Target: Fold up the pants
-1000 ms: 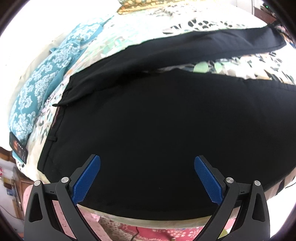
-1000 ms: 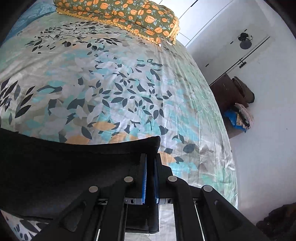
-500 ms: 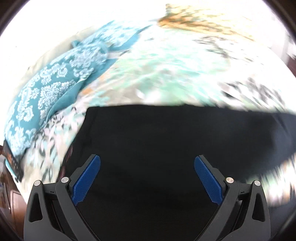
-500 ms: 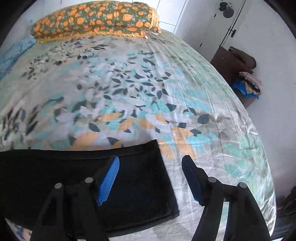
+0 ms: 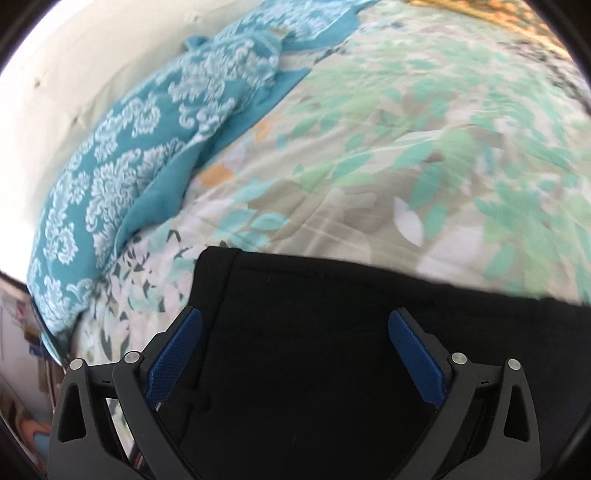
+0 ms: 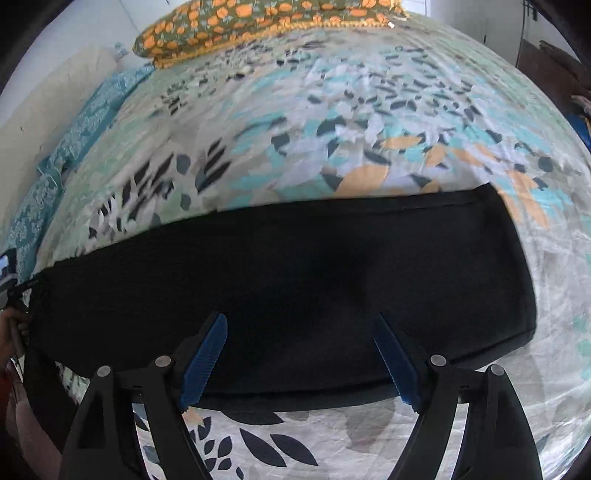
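The black pants [image 6: 295, 280] lie flat on the floral bedspread [image 6: 332, 110] as one long band, the legs laid together, leg ends at the right. My right gripper [image 6: 299, 354] is open and empty, hovering over the near long edge of the pants. In the left wrist view the waistband end [image 5: 332, 350] fills the lower frame. My left gripper [image 5: 295, 350] is open and empty over that waist end, its left fingertip [image 5: 177, 347] near the waistband's edge.
A teal patterned cloth [image 5: 140, 162] lies along the bed's left side by the pale wall [image 5: 74, 66]. An orange-flowered pillow [image 6: 258, 22] sits at the head of the bed. Dark furniture [image 6: 554, 66] stands at the far right.
My right gripper opened, let go of the leg end and drew back toward the middle of the pants. The two legs now lie together. My left gripper swung toward the waistband end.
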